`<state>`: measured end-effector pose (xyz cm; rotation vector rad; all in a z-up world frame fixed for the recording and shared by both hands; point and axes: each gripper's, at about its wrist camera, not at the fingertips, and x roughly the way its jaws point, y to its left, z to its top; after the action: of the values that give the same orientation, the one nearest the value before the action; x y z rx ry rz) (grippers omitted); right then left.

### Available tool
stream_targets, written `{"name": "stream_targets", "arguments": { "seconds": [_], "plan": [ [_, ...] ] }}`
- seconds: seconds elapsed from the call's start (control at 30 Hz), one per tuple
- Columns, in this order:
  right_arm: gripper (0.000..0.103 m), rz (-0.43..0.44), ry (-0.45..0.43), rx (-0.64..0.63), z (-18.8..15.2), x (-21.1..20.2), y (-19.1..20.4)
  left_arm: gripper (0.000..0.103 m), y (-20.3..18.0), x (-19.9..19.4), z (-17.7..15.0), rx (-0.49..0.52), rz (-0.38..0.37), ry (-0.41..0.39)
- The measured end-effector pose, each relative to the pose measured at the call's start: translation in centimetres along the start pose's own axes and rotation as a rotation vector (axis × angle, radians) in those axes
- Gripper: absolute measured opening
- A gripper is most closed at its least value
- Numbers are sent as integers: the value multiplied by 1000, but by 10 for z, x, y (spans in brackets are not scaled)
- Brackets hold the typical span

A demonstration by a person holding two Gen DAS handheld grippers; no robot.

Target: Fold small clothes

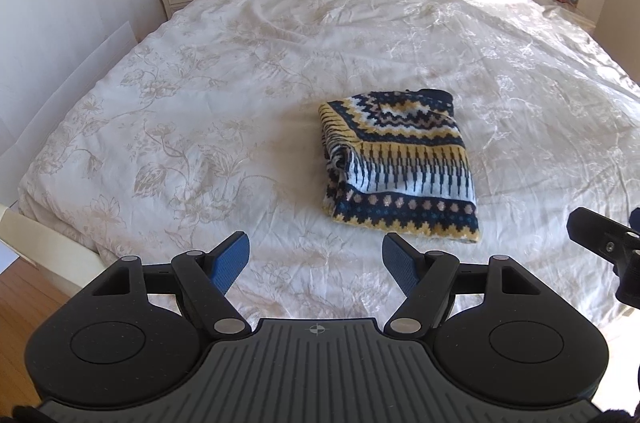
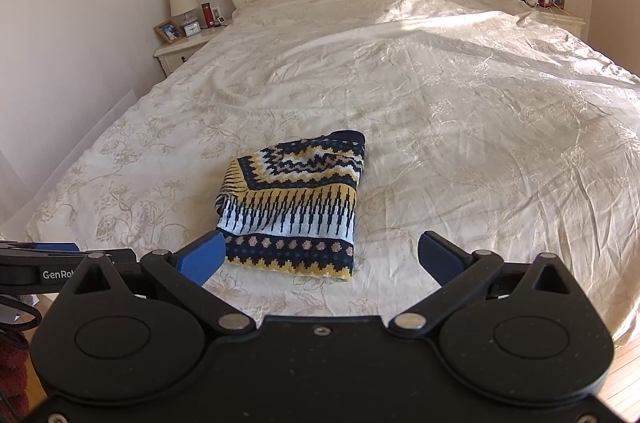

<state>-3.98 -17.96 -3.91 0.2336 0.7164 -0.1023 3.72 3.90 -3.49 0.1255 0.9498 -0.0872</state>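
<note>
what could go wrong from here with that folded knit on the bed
The patterned knit looks folded, but its left edge bunches loosely, so lifting it may undo the fold. Both the left tool and the right tool are open and hold nothing. The bedspread is soft and wrinkled, so a low pinch might snag it too.

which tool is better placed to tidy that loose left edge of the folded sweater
Probably the right tool. It is open with the sweater directly ahead, its near hem between the open fingers. The left tool, also open, sits off to the side, with the sweater ahead to its right.
</note>
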Motion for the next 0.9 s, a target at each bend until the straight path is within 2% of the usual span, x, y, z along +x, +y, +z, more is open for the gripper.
{"name": "stream_targets", "arguments": {
  "seconds": [0.9],
  "plan": [
    [102, 27, 9, 28, -5, 3, 2, 72, 1, -2, -7, -4, -2, 24]
  ]
}}
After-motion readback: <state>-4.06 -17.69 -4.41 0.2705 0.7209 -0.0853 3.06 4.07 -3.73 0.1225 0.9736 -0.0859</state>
